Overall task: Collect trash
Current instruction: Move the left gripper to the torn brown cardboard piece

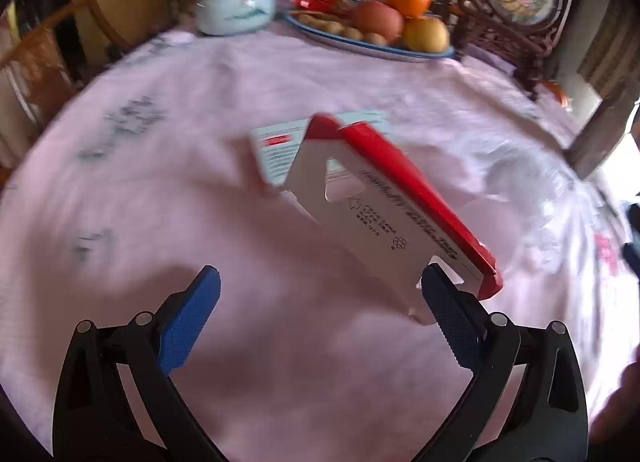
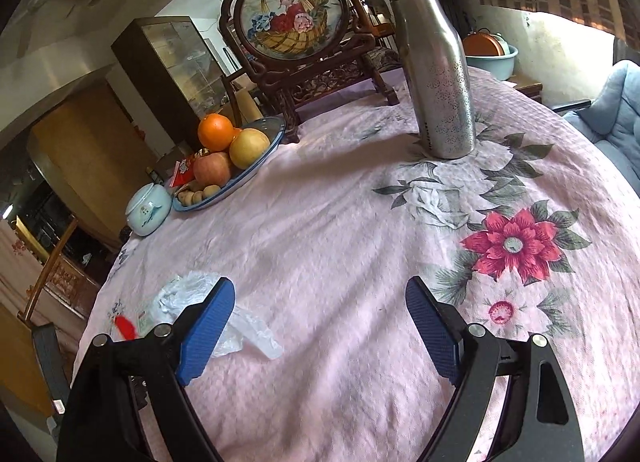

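Your left gripper (image 1: 320,294) gapes wide, gripping nothing; the red-and-white flattened cardboard carton (image 1: 384,213) leans on its right finger only — closing could knock it away; right gripper (image 2: 320,322) also wide, empty.

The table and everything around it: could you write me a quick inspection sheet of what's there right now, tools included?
Surface: round table under a pink floral tablecloth, wrinkled.
Job's things: red-and-white carton, flattened, tilted up, its lower end touching the left gripper's right finger; a pale printed box behind it; crumpled clear plastic bag on the cloth.
Clutter: fruit plate, celadon lidded jar, steel bottle upright, framed embroidery screen.
Grippers: left gripper open, not clamping the carton; right gripper open, empty, beside the bag.
Cables: nothing seen.
Surroundings: glass cabinet, blue cushioned seat, basins by the wall.
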Demonstrator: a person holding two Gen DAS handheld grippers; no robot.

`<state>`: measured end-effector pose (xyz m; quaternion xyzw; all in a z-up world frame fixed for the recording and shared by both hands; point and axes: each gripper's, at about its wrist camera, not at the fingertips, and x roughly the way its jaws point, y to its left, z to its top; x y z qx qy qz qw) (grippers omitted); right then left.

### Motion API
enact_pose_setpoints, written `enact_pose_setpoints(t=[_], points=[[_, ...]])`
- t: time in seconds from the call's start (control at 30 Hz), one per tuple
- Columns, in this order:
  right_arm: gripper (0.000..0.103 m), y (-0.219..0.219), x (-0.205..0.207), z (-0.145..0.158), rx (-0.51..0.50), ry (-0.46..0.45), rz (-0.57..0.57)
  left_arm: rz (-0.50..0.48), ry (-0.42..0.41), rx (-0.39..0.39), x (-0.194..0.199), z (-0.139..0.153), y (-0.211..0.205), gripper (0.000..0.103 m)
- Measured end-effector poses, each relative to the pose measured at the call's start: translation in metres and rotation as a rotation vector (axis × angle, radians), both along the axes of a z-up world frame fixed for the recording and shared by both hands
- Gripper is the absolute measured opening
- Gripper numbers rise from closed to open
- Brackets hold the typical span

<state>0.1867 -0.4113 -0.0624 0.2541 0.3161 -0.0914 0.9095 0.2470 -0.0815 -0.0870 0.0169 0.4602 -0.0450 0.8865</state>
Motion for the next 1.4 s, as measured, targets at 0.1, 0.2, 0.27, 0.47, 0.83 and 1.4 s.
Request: enact_pose_setpoints(t=[0.1,0.2,0.27,0.47,0.83,1.4], points=[[0.086,0.001,-0.003,0.004,0.009,-0.014,0.006,0.127,-0.016,0.081,-0.009,0.002,0.051,0.096],[0.086,0.009,-0.006,0.007,-0.010,-0.026,0.024,0.115,-0.004,-0.082,-0.020,0.015,0.081,0.096],[0.086,0.014,-0.006,0.008,-0.039,-0.025,0.035,0.089,-0.026,-0.145,-0.029,0.028,0.082,0.096],[0.086,0.018,-0.002,0.004,-0.040,-0.002,0.067,0.045,-0.118,-0.149,-0.047,0.059,0.057,0.096],[0.086,0.022,0.000,0.004,-0.038,0.001,0.094,0.033,0.016,-0.089,-0.004,0.016,0.032,0.096],[0.081,0.072,0.026,-0.022,0.001,0.071,0.402,0.050,0.016,0.047,0.012,-0.017,0.039,0.097]])
